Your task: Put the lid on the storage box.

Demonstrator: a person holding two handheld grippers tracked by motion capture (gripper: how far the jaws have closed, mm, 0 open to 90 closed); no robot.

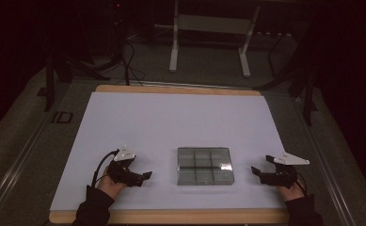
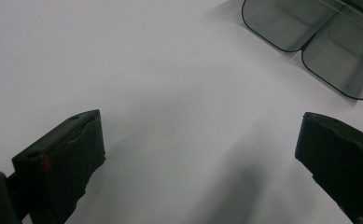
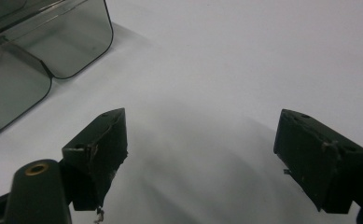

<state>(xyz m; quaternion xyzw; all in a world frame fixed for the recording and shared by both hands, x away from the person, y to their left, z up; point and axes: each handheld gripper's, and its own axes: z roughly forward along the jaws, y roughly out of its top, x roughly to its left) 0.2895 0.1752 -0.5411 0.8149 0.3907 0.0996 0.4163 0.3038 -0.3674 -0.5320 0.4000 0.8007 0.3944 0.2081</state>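
1. I am watching the clear compartment tray (image 1: pixel 205 165) lying flat on the bench (image 1: pixel 171 122), midway between both grippers.
2. I am holding the left gripper (image 1: pixel 145 175) and the right gripper (image 1: pixel 254 170) with jaws spread, gripping nothing.
3. I am judging its slick walls may slide or tip under uneven squeezing.

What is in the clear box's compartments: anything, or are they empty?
Empty. The box lies flat on the white table, and through its clear compartments only bare bottoms show in the high view and both gripper views.
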